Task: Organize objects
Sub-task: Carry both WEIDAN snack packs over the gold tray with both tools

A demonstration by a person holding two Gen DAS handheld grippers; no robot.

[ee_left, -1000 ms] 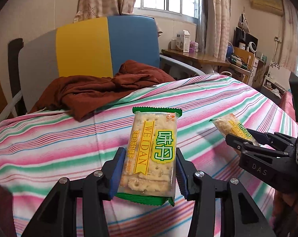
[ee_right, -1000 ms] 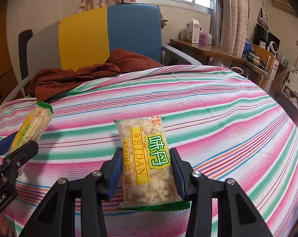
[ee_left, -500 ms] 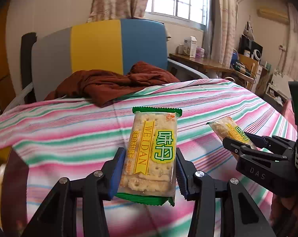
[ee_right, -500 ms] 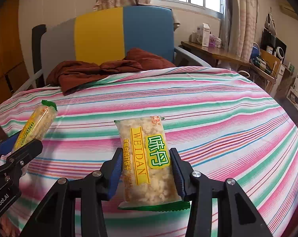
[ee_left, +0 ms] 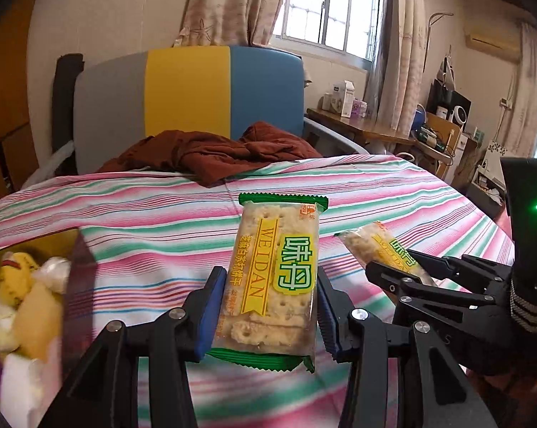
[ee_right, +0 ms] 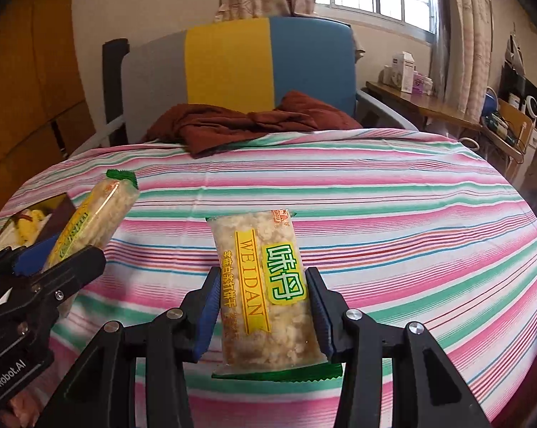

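Above the striped bedsheet (ee_right: 393,192), your left gripper (ee_left: 266,310) clamps one cracker packet (ee_left: 275,278) by its long edges. Your right gripper (ee_right: 263,306) pinches a crushed packet (ee_right: 264,285) likewise, both lifted clear, probably bound for the box (ee_left: 29,285) at left.

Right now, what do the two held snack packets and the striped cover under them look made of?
Left packet: glossy clear plastic film with green crimped ends; whole crackers show through. Right packet: the same shiny film, its contents apparently broken. Striped cover: matte woven fabric, probably cotton, judging by its soft creases.
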